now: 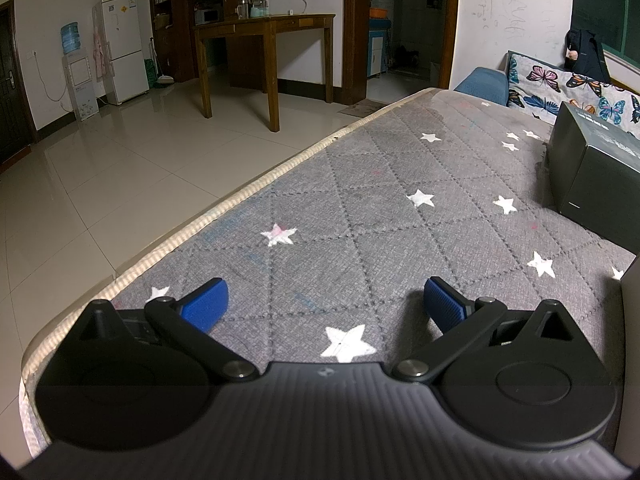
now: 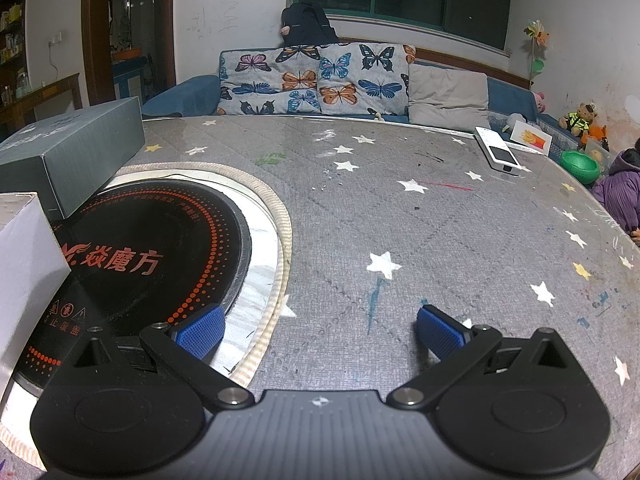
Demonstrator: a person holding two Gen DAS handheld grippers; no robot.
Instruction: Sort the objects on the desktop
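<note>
1. Left wrist view: the left gripper (image 1: 326, 306) is seen released, its two blue-padded fingers spread wide with nothing between them, over the grey quilted star-printed table cover (image 1: 360, 208).
2. One dark grey cardboard box (image 1: 596, 168) is seen ahead to the right of it, cut off by the frame edge.
3. In the right wrist view, the right gripper (image 2: 320, 330) is likewise released and holds nothing.
4. One round black induction cooktop with orange dots (image 2: 160, 248) is found just ahead-left of it, partly hidden by one white box (image 2: 24, 272), itself cropped.
5. One white handheld device (image 2: 498, 152) and one card showing fries (image 2: 532, 138) are counted far ahead-right; the card's details cannot be made out.
</note>
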